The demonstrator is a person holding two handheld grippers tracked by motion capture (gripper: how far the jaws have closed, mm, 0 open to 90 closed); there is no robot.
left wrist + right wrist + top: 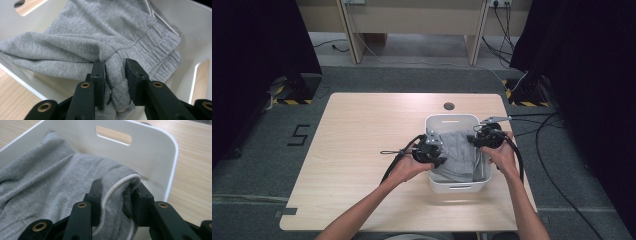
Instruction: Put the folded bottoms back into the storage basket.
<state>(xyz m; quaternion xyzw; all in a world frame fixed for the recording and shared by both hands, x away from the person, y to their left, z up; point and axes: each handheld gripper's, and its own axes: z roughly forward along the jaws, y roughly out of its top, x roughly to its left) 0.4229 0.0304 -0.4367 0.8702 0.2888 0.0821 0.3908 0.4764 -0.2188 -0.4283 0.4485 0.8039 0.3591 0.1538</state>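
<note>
I have the grey sweatpants (459, 152) folded and sitting inside the white bin (452, 120) at the right of the desk (362, 145). Both grippers hold the cloth. The left gripper (436, 150) pinches a fold near the ribbed waistband at the bin's left wall. The right gripper (477, 140) clamps a bunched edge with the white drawstring (112, 191) running between its jaws, near the far right corner. I judge this to be the placing step: the garment is lowered in, not yet let go. Next I would ease both sets of jaws apart and lift straight up, taking care that the drawstring does not snag. The only writing I can read is a "5" marked on the floor (300, 135) left of the desk; no brand shows.
</note>
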